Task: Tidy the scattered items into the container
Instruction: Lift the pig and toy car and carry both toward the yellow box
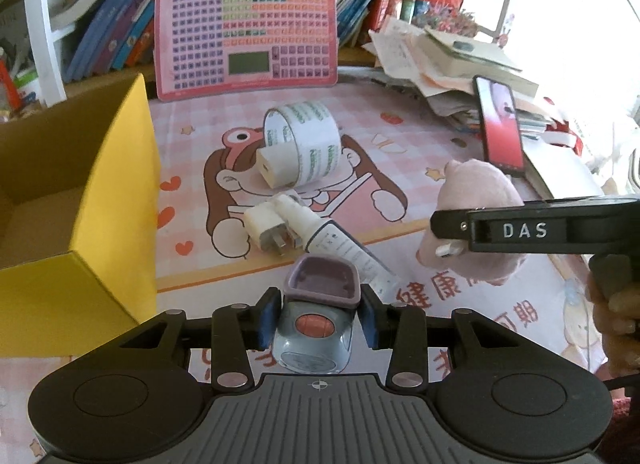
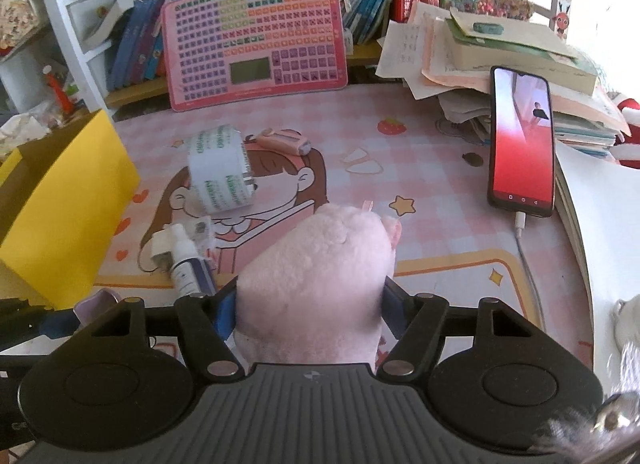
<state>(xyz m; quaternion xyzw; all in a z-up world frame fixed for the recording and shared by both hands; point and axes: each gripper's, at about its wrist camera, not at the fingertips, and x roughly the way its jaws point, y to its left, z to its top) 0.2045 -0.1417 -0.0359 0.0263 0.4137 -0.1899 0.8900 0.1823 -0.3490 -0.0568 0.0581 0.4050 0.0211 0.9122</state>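
Grippers both grip: my left gripper (image 1: 318,322) clamps a small grey-and-purple clock (image 1: 316,320), my right gripper (image 2: 310,314) squeezes a fluffy pink plush toy (image 2: 316,276).

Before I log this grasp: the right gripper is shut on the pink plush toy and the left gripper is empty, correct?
Not quite. In the left wrist view the left gripper is shut on a small grey and purple gadget. The right gripper does hold the pink plush toy.

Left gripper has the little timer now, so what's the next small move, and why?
Probably swing the left gripper left over the yellow box and release: its fingers are shut on the grey timer, and the box stands open just to its left.
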